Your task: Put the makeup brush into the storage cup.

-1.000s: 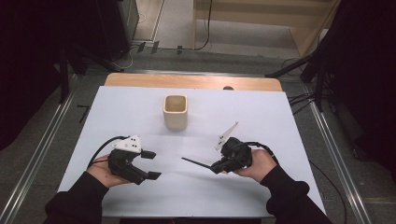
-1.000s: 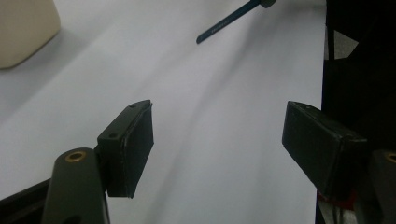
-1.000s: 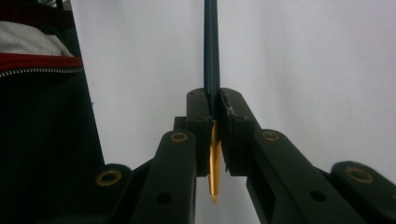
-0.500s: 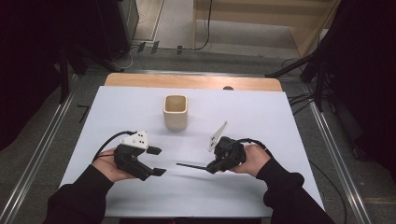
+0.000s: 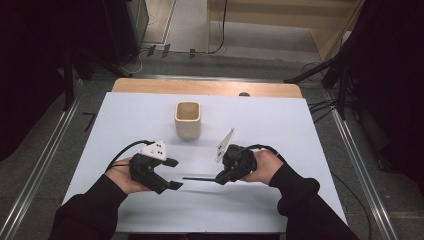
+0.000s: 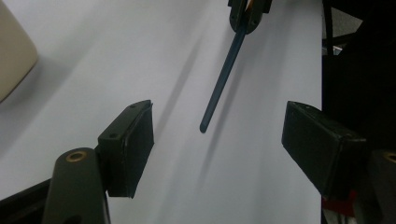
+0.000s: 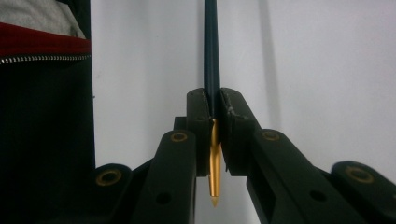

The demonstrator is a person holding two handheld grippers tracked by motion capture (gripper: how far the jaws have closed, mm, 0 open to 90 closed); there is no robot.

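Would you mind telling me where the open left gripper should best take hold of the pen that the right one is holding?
Probably the free dark end of the pen, coming from the left. The right gripper clamps it near its gold tip, and the bare shaft points between the open jaws of the left gripper.

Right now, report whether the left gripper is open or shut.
Open: the left gripper has its jaws spread wide, nothing between them; the pen lies beyond.
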